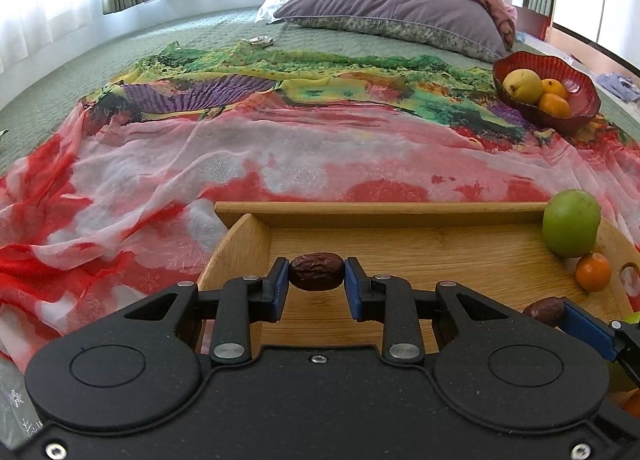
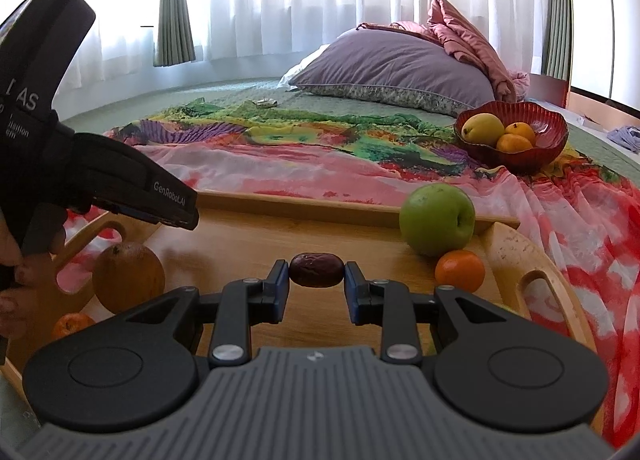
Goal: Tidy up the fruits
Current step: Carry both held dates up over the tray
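Note:
My left gripper (image 1: 316, 276) is shut on a dark red dried date (image 1: 316, 271), just above the wooden tray (image 1: 380, 209). My right gripper (image 2: 316, 276) is shut on a second date (image 2: 316, 270) over the same tray (image 2: 304, 202). That second date (image 1: 544, 311) also shows at the lower right of the left wrist view, against a blue finger (image 1: 588, 326). A green apple (image 2: 437, 220) and an orange (image 2: 460, 271) sit at the tray's right end. A brown round fruit (image 2: 129, 276) and a small orange (image 2: 72, 324) lie at its left end. The left gripper (image 2: 180, 216) reaches in from the left, held by a hand.
A red bowl (image 2: 548, 124) with a yellow fruit (image 2: 482, 129) and two oranges stands on the bed beyond the tray, to the right. A colourful scarf (image 1: 240, 164) covers the green bedspread. A purple pillow (image 1: 392, 0) and pink bedding lie at the back.

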The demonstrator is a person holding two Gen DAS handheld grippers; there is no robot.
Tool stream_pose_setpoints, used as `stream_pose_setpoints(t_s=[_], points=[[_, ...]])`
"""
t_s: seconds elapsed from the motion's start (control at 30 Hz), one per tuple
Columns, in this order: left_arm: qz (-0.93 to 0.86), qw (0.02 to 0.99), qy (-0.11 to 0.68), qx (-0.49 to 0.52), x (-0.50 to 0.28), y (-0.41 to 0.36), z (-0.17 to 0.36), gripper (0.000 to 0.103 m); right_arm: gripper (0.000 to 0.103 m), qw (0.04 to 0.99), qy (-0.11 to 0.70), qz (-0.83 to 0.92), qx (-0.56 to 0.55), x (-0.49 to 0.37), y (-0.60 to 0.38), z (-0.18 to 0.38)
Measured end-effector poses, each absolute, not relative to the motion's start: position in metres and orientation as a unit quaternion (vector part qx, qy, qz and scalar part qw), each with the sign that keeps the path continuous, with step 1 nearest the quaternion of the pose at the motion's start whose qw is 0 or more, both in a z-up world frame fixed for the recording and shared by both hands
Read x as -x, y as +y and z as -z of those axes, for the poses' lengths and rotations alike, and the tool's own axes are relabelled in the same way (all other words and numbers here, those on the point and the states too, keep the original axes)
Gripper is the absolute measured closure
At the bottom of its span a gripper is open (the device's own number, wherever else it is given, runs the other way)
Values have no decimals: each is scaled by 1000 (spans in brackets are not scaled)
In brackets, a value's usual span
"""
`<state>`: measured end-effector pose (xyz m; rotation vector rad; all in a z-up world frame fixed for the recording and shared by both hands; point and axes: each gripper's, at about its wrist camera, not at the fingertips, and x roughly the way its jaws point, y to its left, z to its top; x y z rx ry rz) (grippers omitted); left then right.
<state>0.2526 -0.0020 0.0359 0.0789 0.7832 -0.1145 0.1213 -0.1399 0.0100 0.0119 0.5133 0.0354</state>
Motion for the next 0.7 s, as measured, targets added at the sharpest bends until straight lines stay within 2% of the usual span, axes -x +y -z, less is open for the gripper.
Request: stream_pose_setpoints(t_s=[0.7], points=[[55,918,392,-43,-258,-2,-27,75,70,963,269,-22,0,-128,-139,-9]])
